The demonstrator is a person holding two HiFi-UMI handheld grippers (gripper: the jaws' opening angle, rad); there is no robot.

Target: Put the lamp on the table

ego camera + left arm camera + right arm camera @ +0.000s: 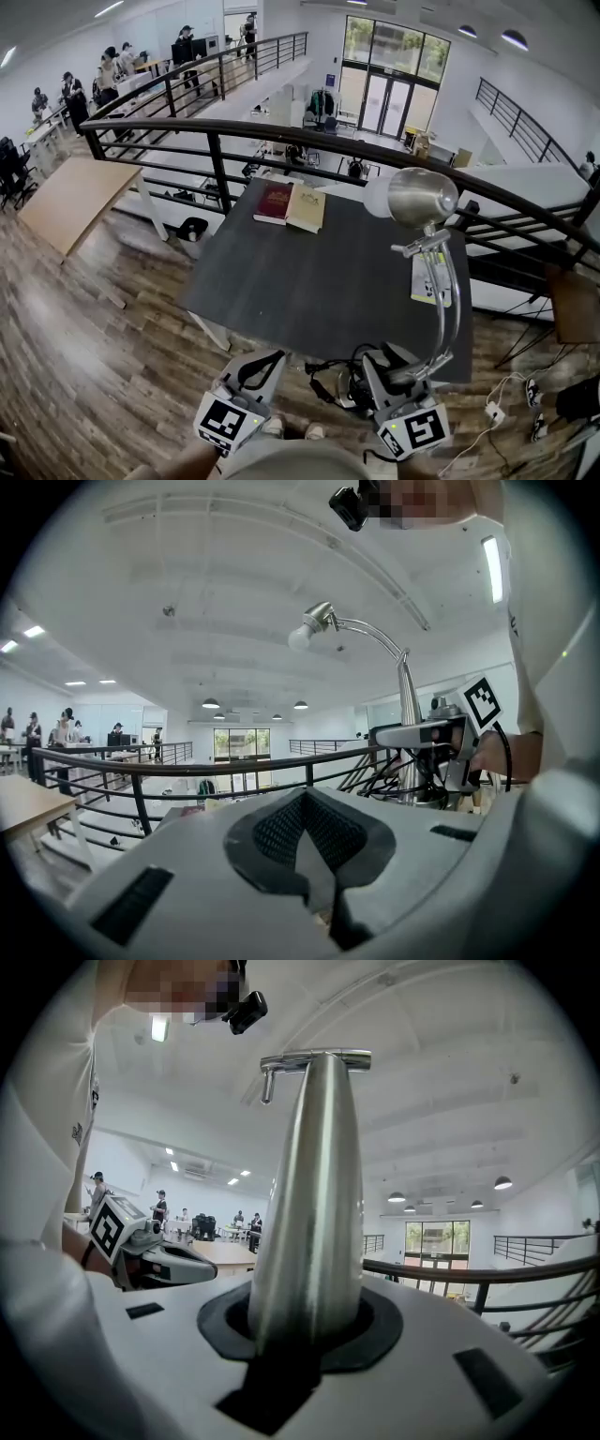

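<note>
While the right gripper (309,1327) is clamping its jaws on the tapered metal foot of the lamp (309,1194), the lamp is standing upright out of that grip, its foot filling the centre of the right gripper view. In the head view the lamp is sitting at the lower right of the frame, off the table (309,272), with its thin curved arm rising from the gripper and its silver shade and white bulb lying against the table's far right corner in the picture. The left gripper (305,844) is keeping its jaws pressed together with nothing between them; in the head view it is hanging at the lower left of the frame, just beside the right one and in front of the table's near edge. The table, dark grey, is occupying the centre of the head view. Two books (291,204), one red and one tan, are lying side by side at its far edge, and a leaflet (429,281) is lying at its right edge, partly behind the lamp's arm. A black railing (216,141) is curving behind the table across the upper half of the frame. A wooden board (75,197) is lying at the left, cables (328,375) are trailing on the wooden floor at the table's near edge, and people (112,70) are standing at the upper left.
</note>
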